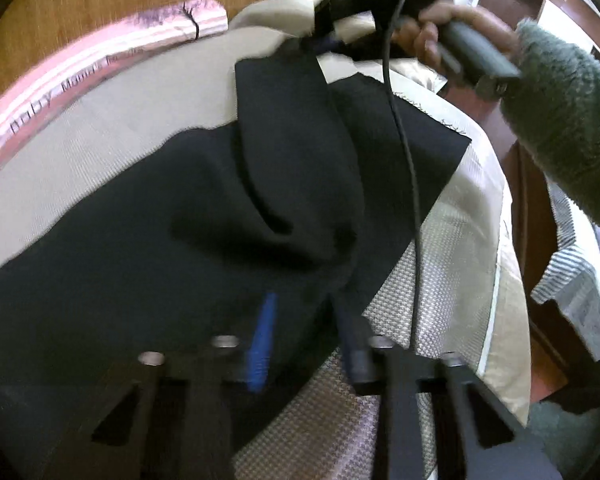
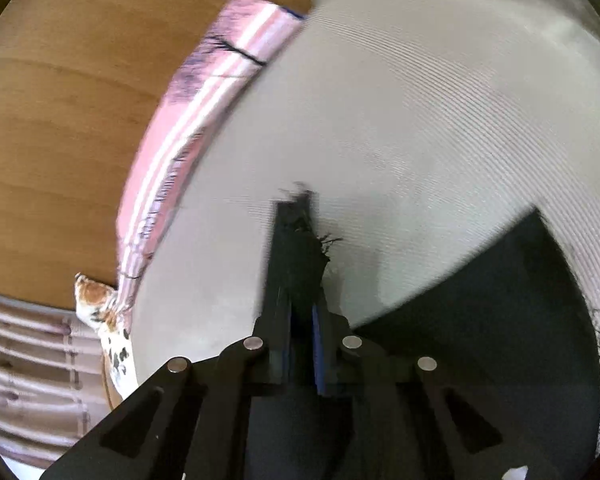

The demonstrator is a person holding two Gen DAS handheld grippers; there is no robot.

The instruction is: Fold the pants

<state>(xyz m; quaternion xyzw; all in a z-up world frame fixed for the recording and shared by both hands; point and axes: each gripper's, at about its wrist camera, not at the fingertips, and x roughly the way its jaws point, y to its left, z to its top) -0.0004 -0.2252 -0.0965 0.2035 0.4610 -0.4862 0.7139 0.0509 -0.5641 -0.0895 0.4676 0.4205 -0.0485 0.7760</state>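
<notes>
Both grippers have hold of the black pants (image 1: 148, 240), which lie spread on a pale woven bed cover (image 1: 100, 152). From the left wrist camera, the left gripper (image 1: 304, 320) shows its two blue-padded fingers (image 1: 262, 340) close together, with a bunched fold of the dark cloth running down between them; the fabric hides the fingertips, yet it looks pinched there. The right wrist camera shows the right gripper (image 2: 296, 216) drawn nearly together on a frayed corner of the same cloth, loose black threads sticking out past the tips and to one side.

Only the left view takes in the other tool: at the far end of the pants a hand (image 1: 432, 36) in a fuzzy grey sleeve (image 1: 560, 112) holds the right gripper's handle, a black cable (image 1: 404, 140) trailing from it across the cloth. That view also shows a wooden bed frame (image 1: 520, 184) off the cover's right edge. Only the right view shows the striped brown bedding (image 2: 24, 364) and a spotted orange-and-white piece (image 2: 100, 312) by the cover's near left edge. A pink striped blanket (image 2: 188, 120) borders the cover's far left side in both views.

Motion blur softens both pictures. The lettering on the pink blanket cannot be read fully. The pants run out of the right view's lower right, so their full shape is cut off.
</notes>
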